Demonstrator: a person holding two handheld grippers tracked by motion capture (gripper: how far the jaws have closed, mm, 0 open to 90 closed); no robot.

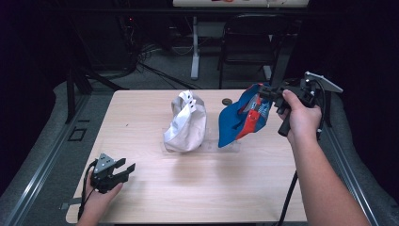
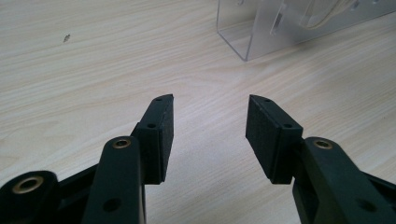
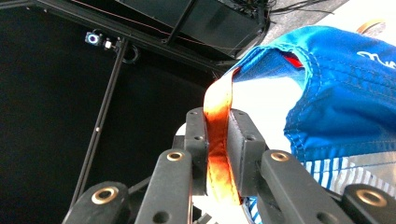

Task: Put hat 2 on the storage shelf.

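Meanwhile the right claw (image 3: 218,128) grips the blue bag's orange strap (image 3: 217,140) aloft (left claw (image 2: 210,135) gapes, resting low).

Cut off by the top edge beyond the left tongs (image 2: 209,135): clear stand (image 2: 261,32); small dark disc (image 1: 227,100) behind the blue bag (image 1: 240,120), too small to identify.

a light wooden table (image 1: 197,188) carries a white bag (image 1: 186,123), a clear stand (image 2: 261,32) and a small dark disc (image 1: 227,100).

The left gripper (image 1: 123,170) rests low at the near left in the left hand (image 1: 101,194) with its jaws wide apart, while the right gripper (image 1: 266,93), raised at the far right in the right hand (image 1: 301,117), is squeezed tight.
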